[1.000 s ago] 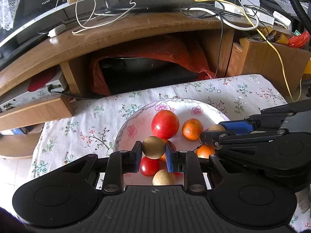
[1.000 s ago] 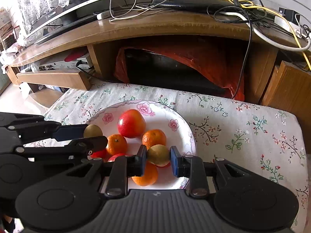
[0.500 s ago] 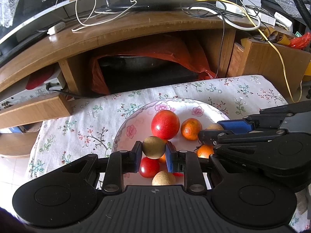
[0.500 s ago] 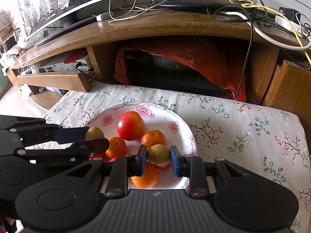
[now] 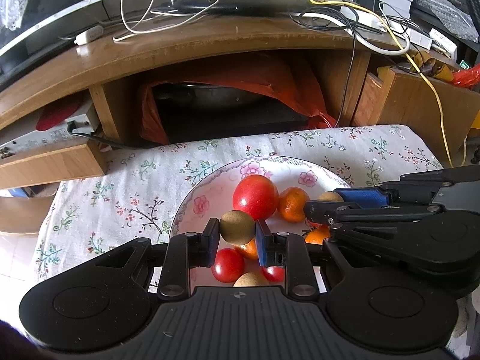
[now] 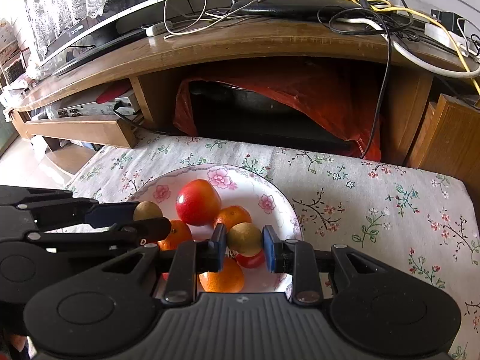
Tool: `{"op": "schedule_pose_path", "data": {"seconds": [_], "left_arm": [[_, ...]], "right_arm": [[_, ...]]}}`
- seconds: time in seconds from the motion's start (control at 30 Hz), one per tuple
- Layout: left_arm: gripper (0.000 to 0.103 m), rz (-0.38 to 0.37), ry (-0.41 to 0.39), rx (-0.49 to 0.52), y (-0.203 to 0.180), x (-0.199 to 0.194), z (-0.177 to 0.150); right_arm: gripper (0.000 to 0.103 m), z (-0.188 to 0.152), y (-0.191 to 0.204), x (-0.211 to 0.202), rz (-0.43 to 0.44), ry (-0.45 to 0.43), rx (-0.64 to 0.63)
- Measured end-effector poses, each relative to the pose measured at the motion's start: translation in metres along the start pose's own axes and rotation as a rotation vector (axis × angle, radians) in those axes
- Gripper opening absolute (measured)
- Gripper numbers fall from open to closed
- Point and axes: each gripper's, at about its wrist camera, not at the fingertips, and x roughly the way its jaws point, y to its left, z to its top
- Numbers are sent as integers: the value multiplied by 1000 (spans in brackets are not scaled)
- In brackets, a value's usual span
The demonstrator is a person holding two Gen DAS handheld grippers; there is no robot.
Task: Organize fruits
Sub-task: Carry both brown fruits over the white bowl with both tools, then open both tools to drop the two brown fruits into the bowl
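I see a wooden TV stand (image 5: 210,45) across the back, strewn with cables, and in front of it the bench (image 6: 360,186) under a floral cloth. On the cloth sits a flowered plate (image 6: 270,201) piled with fruit: a red apple (image 6: 198,202) at the far middle, oranges (image 6: 232,216) just beside and in front of it, small red tomatoes (image 5: 228,265) near the front, and another brown fruit (image 5: 250,280) low in the left view. My left gripper (image 5: 237,237) is clamped on a round brown fruit (image 5: 237,228), its blue pads pressing both sides, held above the plate's left part. My right gripper (image 6: 244,249) is closed the same way on a second brown fruit (image 6: 244,238), over the plate's right part. The two grippers hang side by side, close together.
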Motion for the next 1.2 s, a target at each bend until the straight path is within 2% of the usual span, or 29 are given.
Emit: {"op": "schedule_pose_path", "data": {"seconds": [0.43,0.93,1.2], "left_arm": [[33,-1,39,6,1,4,-2],[41,-3,46,-16,-1,3,0],[47,-31,44,-38,0,-3,2]], "right_arm": [[20,2,-3,-1,15,14,12],[20,5,-9,-5,34,41,46],[20,6,-13,-12,34,40,75]]}}
